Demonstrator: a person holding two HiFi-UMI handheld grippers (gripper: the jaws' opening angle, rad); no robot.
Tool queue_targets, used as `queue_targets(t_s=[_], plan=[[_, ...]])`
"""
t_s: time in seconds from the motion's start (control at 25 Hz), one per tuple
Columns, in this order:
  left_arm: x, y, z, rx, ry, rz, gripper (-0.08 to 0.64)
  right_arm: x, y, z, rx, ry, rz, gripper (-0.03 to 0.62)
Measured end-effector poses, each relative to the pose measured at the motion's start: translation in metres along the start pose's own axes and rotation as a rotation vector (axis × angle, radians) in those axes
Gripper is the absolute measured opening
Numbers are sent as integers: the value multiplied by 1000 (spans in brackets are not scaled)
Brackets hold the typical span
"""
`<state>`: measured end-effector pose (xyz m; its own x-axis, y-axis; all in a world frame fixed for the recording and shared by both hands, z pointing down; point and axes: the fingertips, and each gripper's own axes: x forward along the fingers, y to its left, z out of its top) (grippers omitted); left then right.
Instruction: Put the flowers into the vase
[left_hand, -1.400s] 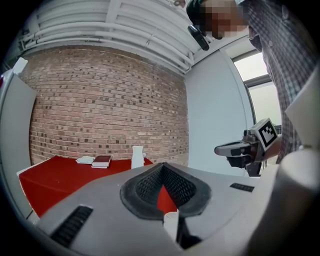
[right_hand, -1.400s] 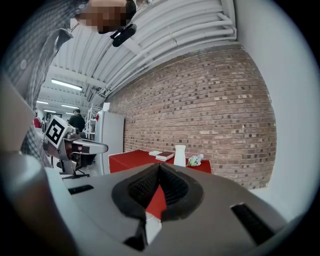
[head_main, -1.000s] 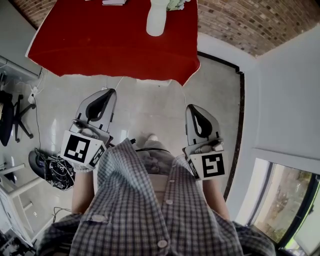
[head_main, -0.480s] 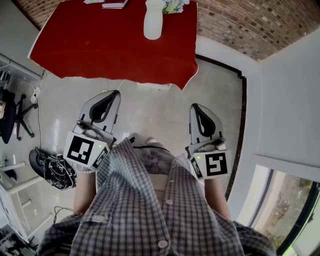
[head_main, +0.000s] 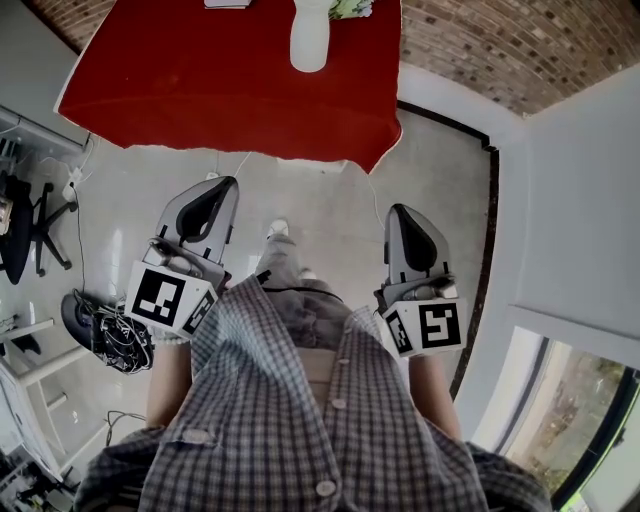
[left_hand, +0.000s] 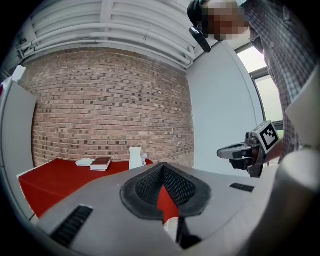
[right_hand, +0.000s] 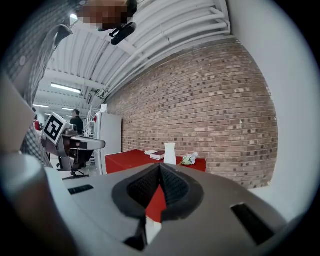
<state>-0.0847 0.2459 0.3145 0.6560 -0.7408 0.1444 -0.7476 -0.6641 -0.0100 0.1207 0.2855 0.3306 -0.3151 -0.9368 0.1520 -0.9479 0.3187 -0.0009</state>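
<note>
**A:** How far along?

**B:** Not started, by my reading. The flowers (right_hand: 189, 159) lie on the red tabletop (head_main: 220, 90), just beside the vase (head_main: 310, 40), on its right as the person faces it. Nothing shows in the vase's mouth.

**A:** The tools?

**B:** Left hand-held gripper (head_main: 212, 190): jaws together, nothing between them. Right hand-held gripper (head_main: 404, 218): jaws likewise together, empty. Both hang over the floor (head_main: 310, 195), well short of the vase and pointing toward it.

**A:** So what is left?

**B:** All of it, I judge:
- get close to the vase
- open 1 gripper and take the flowers by the stems
- lift them and stand them in the vase's mouth

The second gripper may be needed to steady the vase, which looks tall and narrow.

**A:** Count, please.

**B:**
- 1 vase, white, upright.
- 1 bunch of flowers, pale, too small here to count stems.
- 1 dark red book (left_hand: 101, 163) to the vase's left.
- 1 pale flat thing just beyond the book, farther from the vase. I cannot tell what it is.
- 1 tabletop.
- 2 hand-held grippers.
</note>
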Motion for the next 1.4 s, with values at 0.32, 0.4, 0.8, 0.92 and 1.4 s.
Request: queue_targets(t_s=[0.32, 0.4, 0.8, 0.92, 1.4], plan=[[30, 24, 1, -7, -6, -44, 5, 29, -3, 5, -24, 22, -13, 8], [39, 31, 3, -8, -10, -58, 5, 39, -5, 3, -30, 55, -23, 8], [89, 78, 11, -6, -22, -126, 5, 107, -15, 28, 37, 12, -51, 8], [102, 93, 15, 0, -29, -142, 5, 120, -18, 25, 46, 63, -81, 8], [142, 144, 24, 15, -57, -199, 5, 174, -19, 50, 17, -25, -121, 8]])
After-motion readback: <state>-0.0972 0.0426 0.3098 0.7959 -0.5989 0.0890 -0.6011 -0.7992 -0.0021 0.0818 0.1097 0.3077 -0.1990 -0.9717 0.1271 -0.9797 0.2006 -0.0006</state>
